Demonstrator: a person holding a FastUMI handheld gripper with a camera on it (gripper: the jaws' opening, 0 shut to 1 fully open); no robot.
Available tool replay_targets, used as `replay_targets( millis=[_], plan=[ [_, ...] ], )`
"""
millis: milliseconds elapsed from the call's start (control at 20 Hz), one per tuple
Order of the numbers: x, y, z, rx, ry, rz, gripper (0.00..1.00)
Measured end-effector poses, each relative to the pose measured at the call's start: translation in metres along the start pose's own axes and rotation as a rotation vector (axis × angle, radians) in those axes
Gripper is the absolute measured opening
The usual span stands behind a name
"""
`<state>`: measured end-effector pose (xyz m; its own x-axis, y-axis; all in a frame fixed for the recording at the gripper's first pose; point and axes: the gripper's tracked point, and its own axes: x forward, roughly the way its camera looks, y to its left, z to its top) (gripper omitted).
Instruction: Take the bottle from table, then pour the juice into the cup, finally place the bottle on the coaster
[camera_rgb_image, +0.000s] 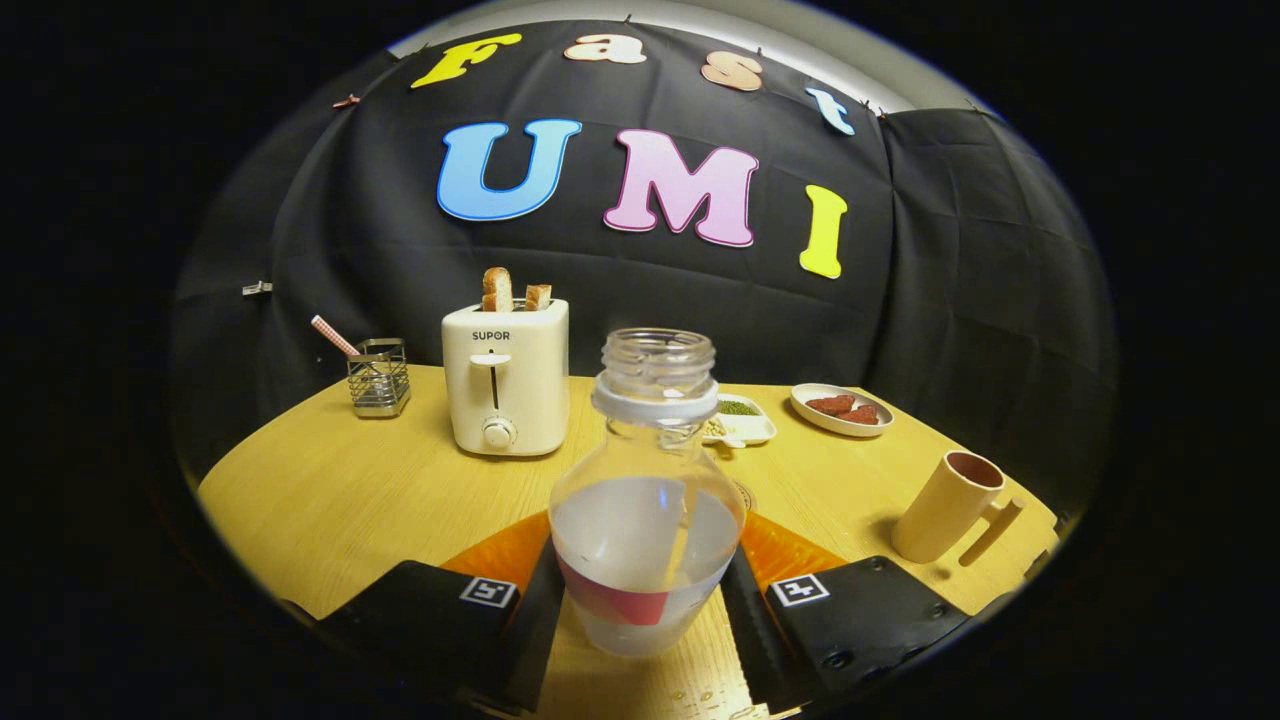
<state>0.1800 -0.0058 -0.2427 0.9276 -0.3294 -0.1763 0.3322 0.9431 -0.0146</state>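
Gripper view, lower centre of the frame: your gripper (645, 600) was clamped on the bottle (645, 520), one finger pressed to each side of its rounded lower body; bottle stood upright between the fingers, uncapped, clear, with a white collar ring below the open neck and a red patch low on its front; pale liquid filled roughly the lower half.

You had an orange coaster (790, 550) showing behind the bottle, its edges visible on both sides just above the fingers; whether the bottle base touched the table (330, 490) or the coaster could not be told, the base being cut off between the fingers.

Right of the frame, at mid-height: a tan cup (948, 505) with a handle, standing on the table well apart from the bottle, its mouth facing up and slightly toward you.

Centre left, beyond the bottle: a cream toaster (507, 378) with two slices of toast (497, 290) standing in its slots; further left, a wire holder (379, 378) with a striped straw (334, 336) leaning out.

Behind the bottle's neck to the right: a small white dish (745, 425) with green and pale contents, partly hidden; beyond it an oval plate (840, 410) with reddish pieces.

A few droplets lay on the wood near the bottom of the frame.
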Motion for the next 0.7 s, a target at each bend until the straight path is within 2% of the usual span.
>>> replay_targets(
  millis=[200, 500, 700],
  plan=[
    [-0.008, -0.007, 0.015, 0.023, -0.030, 0.031, 0.73],
    [-0.022, -0.013, 0.040, 0.049, -0.012, 0.079, 0.73],
    [-0.036, -0.015, 0.072, 0.140, -0.009, 0.144, 0.73]
  ],
)
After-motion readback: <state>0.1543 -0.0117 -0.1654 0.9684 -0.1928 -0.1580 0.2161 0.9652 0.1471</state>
